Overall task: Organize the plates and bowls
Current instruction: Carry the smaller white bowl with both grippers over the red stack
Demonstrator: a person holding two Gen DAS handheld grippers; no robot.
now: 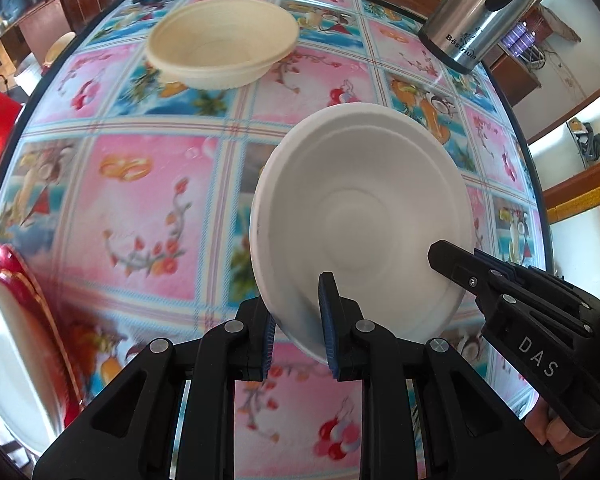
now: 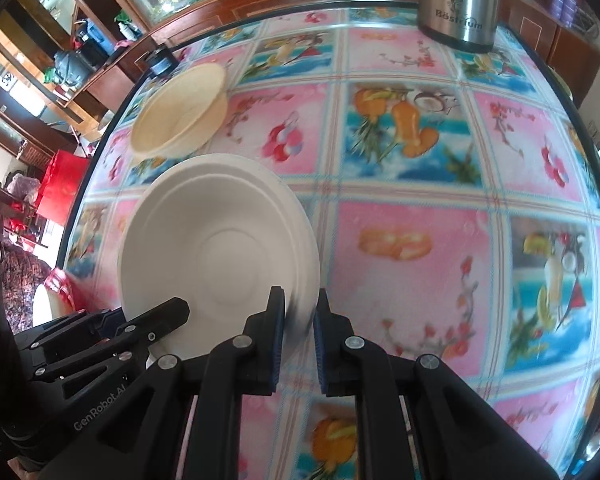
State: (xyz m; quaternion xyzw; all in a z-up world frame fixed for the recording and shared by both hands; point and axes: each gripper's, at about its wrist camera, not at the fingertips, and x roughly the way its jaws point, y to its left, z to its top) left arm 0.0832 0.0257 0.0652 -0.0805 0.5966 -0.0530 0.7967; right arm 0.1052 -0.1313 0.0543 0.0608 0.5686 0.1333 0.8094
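Both the left gripper (image 1: 298,326) and right gripper (image 2: 299,334) apparently pinch the white bowl (image 1: 360,232).

- The left gripper (image 1: 300,320) clamps the near rim of the white bowl (image 1: 360,216), holding it tilted above the patterned table (image 1: 148,200).
- The right gripper (image 1: 456,264) grips the bowl's right rim.
- A beige bowl (image 1: 220,48) sits farther back.
- A steel kettle (image 1: 476,12) stands at the far right edge.

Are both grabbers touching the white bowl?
Touching. Left wrist view: left gripper pinches the white bowl's rim. Right wrist view: right gripper pinches its rim too.
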